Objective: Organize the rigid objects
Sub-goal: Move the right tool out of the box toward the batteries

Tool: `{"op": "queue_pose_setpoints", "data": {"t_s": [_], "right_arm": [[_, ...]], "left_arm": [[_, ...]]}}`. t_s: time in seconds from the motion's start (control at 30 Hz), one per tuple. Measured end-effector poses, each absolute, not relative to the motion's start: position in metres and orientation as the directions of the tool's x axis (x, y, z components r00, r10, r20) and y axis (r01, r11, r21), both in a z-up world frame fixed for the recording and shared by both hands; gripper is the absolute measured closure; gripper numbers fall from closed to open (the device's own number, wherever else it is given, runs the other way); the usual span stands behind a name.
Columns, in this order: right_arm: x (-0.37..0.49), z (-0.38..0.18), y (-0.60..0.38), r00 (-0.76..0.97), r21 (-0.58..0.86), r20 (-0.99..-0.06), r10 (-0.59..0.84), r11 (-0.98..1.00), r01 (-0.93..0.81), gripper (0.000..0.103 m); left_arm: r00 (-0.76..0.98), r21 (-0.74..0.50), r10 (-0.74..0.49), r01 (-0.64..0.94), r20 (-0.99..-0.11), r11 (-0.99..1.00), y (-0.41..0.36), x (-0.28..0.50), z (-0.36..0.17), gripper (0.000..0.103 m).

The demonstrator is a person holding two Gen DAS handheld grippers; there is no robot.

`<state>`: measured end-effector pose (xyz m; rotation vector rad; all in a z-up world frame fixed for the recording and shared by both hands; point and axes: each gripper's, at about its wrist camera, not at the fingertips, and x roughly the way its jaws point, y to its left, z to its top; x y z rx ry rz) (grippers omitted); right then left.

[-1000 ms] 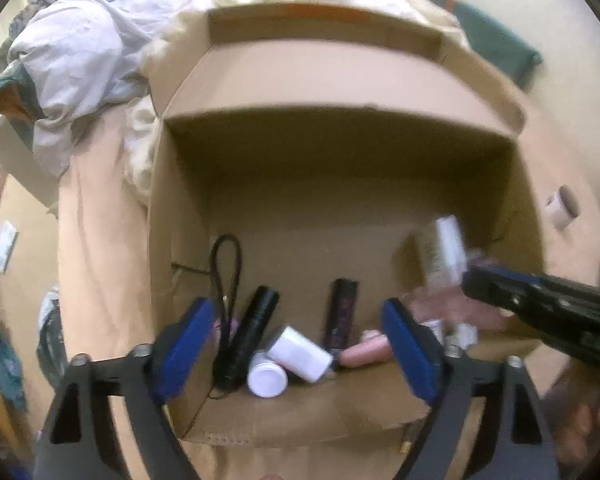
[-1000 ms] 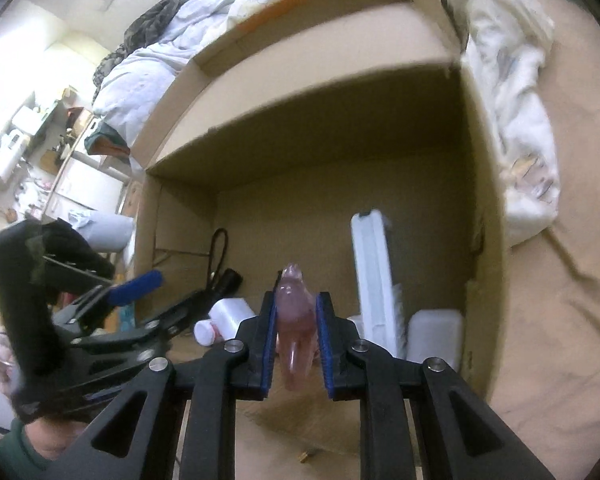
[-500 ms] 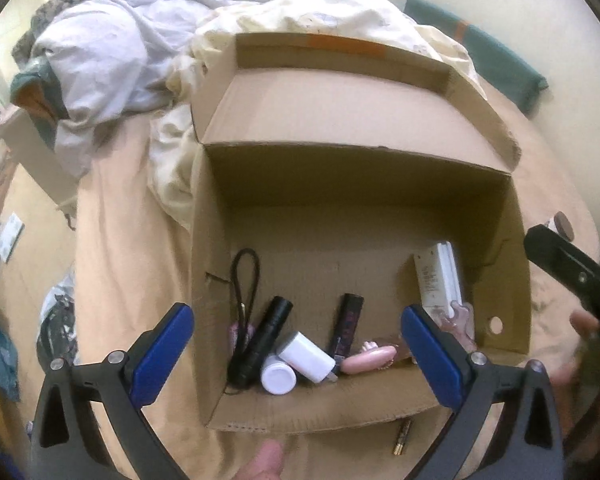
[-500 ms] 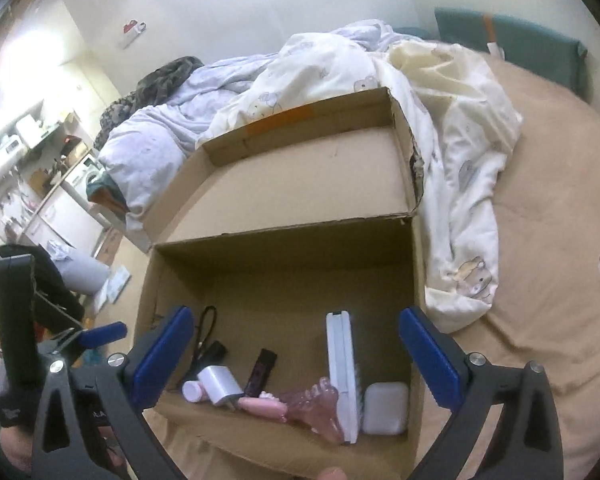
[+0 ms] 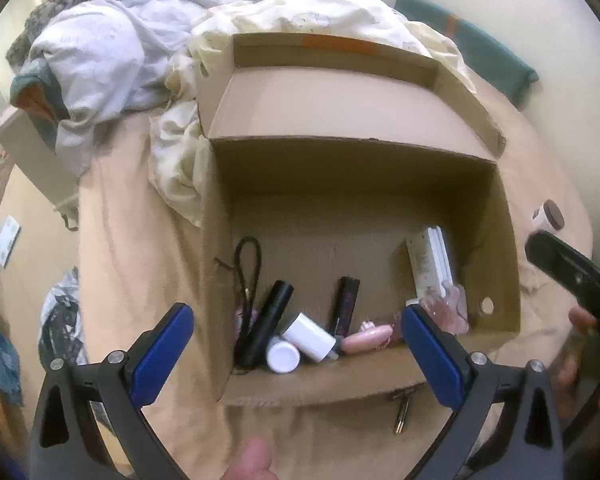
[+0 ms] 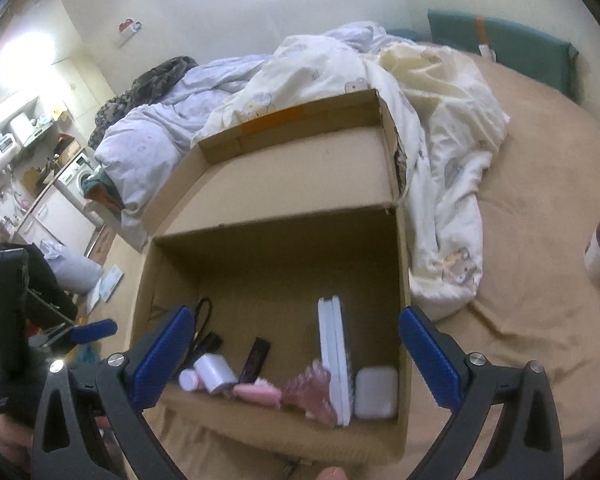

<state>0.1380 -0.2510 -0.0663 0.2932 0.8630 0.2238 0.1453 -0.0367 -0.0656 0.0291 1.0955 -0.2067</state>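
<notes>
Cardboard box (image 5: 500, 216); no legible labels

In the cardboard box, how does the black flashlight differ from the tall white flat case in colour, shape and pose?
Colour: the black flashlight is dark, the tall white flat case is white.
Shape: the flashlight is a round tube; the case is a thin, flat slab.
Pose: the flashlight lies on the floor of the cardboard box; the case stands on its narrow edge.
Place: the flashlight is near the left wall, the case towards the right.
Both are inside the box, and neither gripper touches them.
</notes>
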Motion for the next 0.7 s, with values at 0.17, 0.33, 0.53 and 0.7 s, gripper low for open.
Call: {"op": "queue_pose_setpoints", "data": {"t_s": [0.17,0.33,0.53,0.7], "right_arm": [[0.117,-0.055,-0.254,0.627,0.339,-0.718,0.302,0.939,-0.063,0.000],[0.092,-0.049,-0.258,0.637,0.325,-0.713,0.295,0.943,-0.073,0.000],[0.078,-0.068,-0.269,0.610,0.321,-0.746,0.269,0.947,-0.025,0.000],[0.072,-0.083,-0.273,0.573,0.309,-0.778,0.259,0.951,-0.010,0.000]], "left_arm": [[0.471,-0.085,-0.153,0.162,-0.869,0.983,-0.024,0.132,-0.042,0.000],[0.445,-0.052,-0.128,0.178,-0.887,0.983,-0.023,0.111,-0.041,0.000],[0.400,-0.046,-0.099,0.140,-0.911,0.989,-0.015,0.084,-0.061,0.000],[0.379,-0.083,-0.113,0.094,-0.919,0.992,-0.007,0.069,-0.076,0.000]]}}
